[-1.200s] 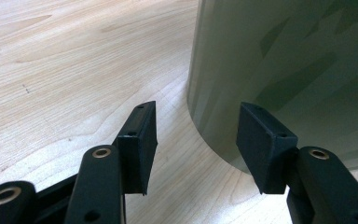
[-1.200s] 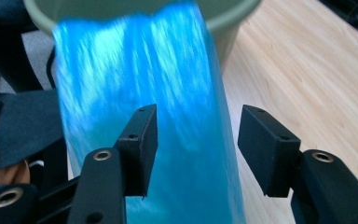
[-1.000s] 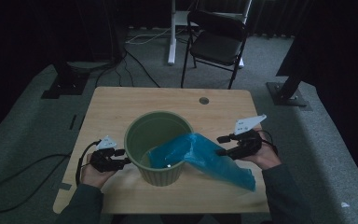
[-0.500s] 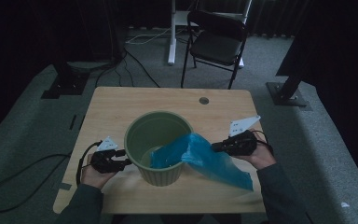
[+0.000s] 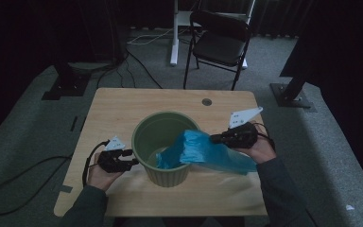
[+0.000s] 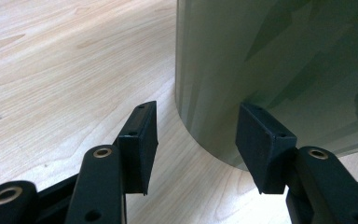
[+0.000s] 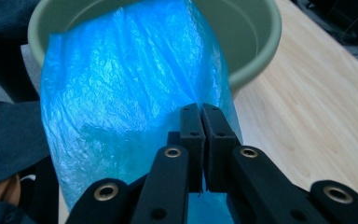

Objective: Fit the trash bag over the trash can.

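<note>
While a person sits at a light wooden table [image 5: 123, 113], the right hand-held gripper [image 5: 216, 138] has just closed its jaws and now pinches a fold of a blue plastic bag [image 5: 203, 152]. That bag drapes over the rim of a green bin [image 5: 163, 142] standing mid-table, one end hanging inside and the other trailing onto the table toward the person's right sleeve. The left hand-held gripper [image 5: 131, 158] rests low beside the bin's outer wall, jaws apart and gripping nothing.
</note>
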### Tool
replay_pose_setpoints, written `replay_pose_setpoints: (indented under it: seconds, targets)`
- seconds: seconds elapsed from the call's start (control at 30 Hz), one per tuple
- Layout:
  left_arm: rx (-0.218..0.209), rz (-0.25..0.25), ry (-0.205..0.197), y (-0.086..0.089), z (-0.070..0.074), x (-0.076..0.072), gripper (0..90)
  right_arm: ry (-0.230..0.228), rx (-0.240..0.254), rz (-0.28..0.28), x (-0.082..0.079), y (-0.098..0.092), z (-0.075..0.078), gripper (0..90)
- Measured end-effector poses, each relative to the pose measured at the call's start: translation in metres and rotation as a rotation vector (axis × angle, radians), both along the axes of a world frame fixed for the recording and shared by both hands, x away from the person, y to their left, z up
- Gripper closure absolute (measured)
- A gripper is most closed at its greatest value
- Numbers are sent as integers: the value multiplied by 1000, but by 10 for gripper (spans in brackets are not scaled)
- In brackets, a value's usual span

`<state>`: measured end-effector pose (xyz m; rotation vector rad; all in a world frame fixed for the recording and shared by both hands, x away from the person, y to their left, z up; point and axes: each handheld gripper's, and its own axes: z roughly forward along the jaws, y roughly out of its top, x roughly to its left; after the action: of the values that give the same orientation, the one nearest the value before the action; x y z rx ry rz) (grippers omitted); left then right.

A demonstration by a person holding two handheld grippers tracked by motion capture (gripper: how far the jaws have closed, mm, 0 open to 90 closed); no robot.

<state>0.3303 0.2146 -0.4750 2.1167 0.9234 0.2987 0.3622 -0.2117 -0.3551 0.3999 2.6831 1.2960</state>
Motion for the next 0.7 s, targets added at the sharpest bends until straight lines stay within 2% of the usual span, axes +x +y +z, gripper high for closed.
replay_pose_setpoints:
  seconds: [0.2, 0.27, 0.37, 0.57, 0.7]
  targets:
    - [3, -8, -6, -6, -1, 6, 484, -21, 11, -2, 3, 10, 8, 885]
    - [2, -10, -8, -8, -1, 6, 484, -15, -2, -1, 4, 14, 7, 883]
    - [1, -10, -8, -8, -1, 6, 484, -14, -2, -9, 4, 15, 6, 779]
    - [4, -11, -8, -8, -1, 7, 483, -21, 38, -35, -3, -1, 11, 630]
    - [5, -11, -9, -8, -1, 7, 482, -30, 57, -76, -7, -17, 12, 585]
